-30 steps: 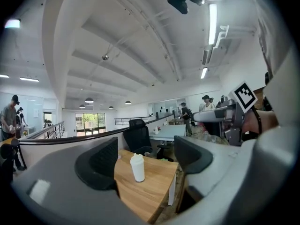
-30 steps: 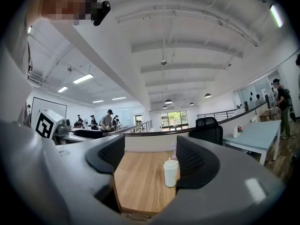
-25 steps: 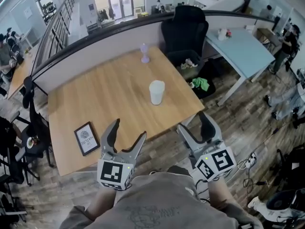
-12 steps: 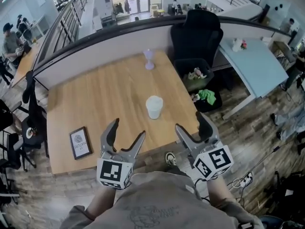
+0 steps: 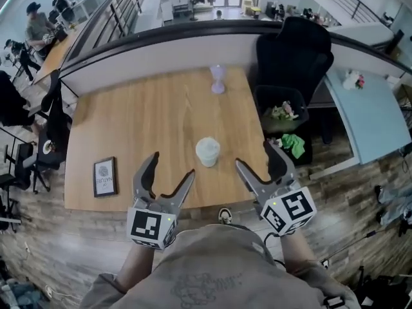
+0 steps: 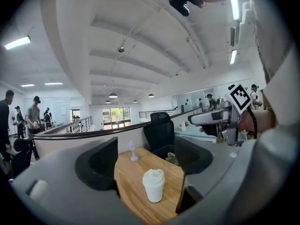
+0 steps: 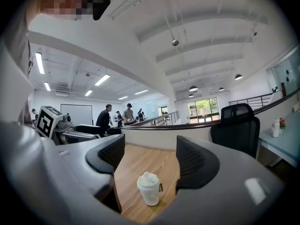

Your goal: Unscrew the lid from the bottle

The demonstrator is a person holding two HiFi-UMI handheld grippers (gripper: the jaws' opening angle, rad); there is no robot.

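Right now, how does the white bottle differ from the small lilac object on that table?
The white bottle sits near the table's front edge; the small lilac object stands at the far edge. The bottle is wider and plain-sided under its lid; the lilac object is slim, pinched above a flared base. Both stand upright, untouched.

Count: 1 table (image 5: 148,124). On it: 1 white bottle (image 5: 208,152), 1 small purple ornament (image 5: 218,79), 1 framed card (image 5: 105,176). 2 grippers: left hand-held gripper (image 5: 170,167), right hand-held gripper (image 5: 255,155). 1 black office chair (image 5: 293,53), 1 bin (image 5: 260,94).
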